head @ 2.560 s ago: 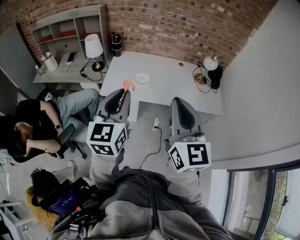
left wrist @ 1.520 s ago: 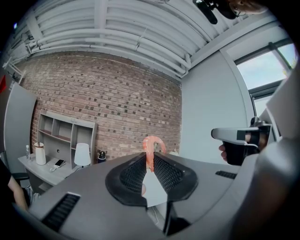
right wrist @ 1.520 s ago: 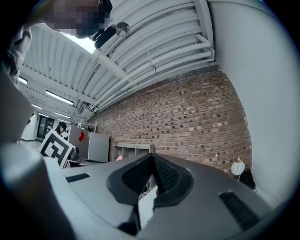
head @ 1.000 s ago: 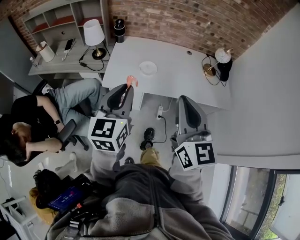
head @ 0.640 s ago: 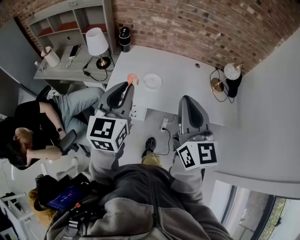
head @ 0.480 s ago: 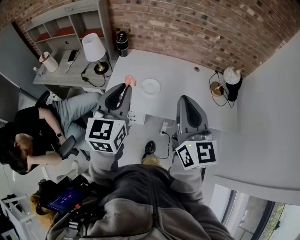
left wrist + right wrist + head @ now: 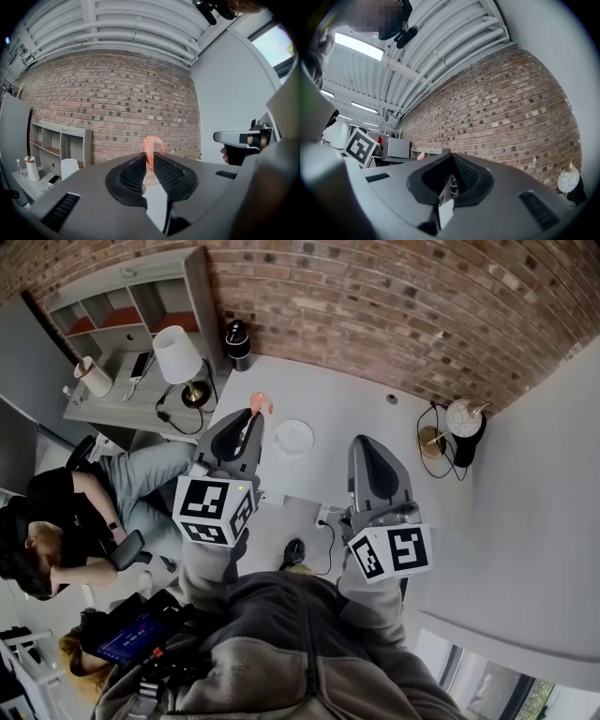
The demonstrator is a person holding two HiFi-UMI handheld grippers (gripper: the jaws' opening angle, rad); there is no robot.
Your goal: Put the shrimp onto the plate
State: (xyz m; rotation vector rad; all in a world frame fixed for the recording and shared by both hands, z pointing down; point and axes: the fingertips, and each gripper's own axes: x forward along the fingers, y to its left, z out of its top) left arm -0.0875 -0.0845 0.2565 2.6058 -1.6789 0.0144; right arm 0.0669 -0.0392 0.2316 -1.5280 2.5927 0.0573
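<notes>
site: office | brick wall (image 7: 394, 306) | white desk (image 7: 337, 413) | shelf unit (image 7: 103, 306) | table lamp (image 7: 176, 357) | seated person (image 7: 56, 512)

The head view looks steeply down. Both gripper views face the brick wall (image 7: 117, 93), which all share.

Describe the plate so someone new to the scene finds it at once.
Find the white table against the brick wall. The plate lies on its left half, just right of the shrimp in the left gripper. It is the only flat, round white disc there; the black can and globe lamp stand upright near the wall.
</notes>
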